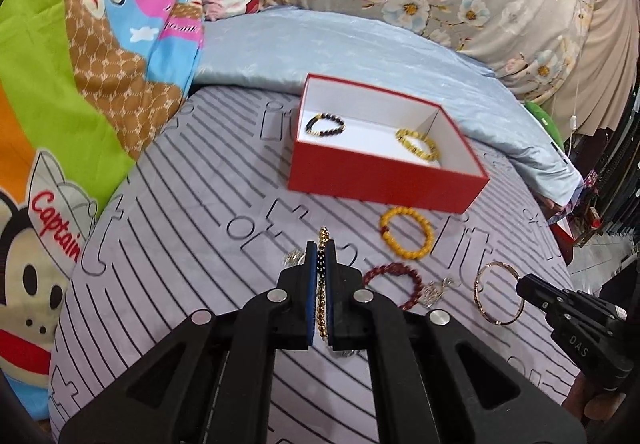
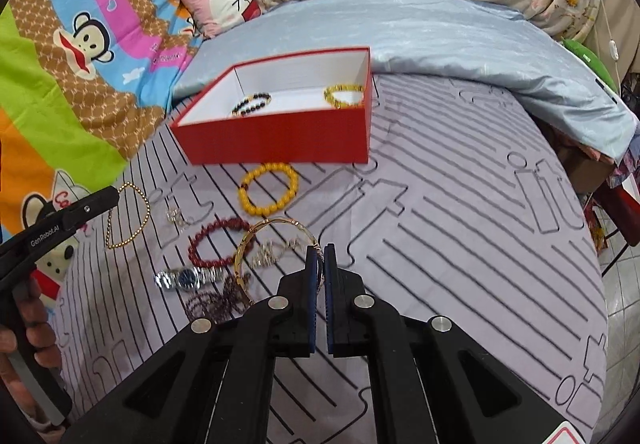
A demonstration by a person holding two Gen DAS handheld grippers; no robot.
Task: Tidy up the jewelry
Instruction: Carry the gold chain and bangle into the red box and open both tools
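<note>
Above the striped bed (image 2: 460, 203), left tongs (image 1: 321, 244) clamp a gold bead chain (image 1: 322, 308), right tongs (image 2: 320, 250) clamp a gold bangle (image 2: 256, 240), near the red box (image 2: 280, 139).

Both views bright, evenly lit, colours saturated. Light soft and diffuse; source not visible. Shadows faint: thin dark band under near side of red box (image 1: 384, 179), soft shadow beneath left gripper (image 1: 321, 248) on striped sheet (image 1: 180, 244). Small glare spots on metal rivets. Strong fisheye bend: sheet stripes curve, bed bulges, black vignette at corners. Slight motion blur on box edges and yellow bead bracelet (image 2: 269, 188). Right gripper (image 2: 320, 252) body close to lens, a bit soft.
</note>
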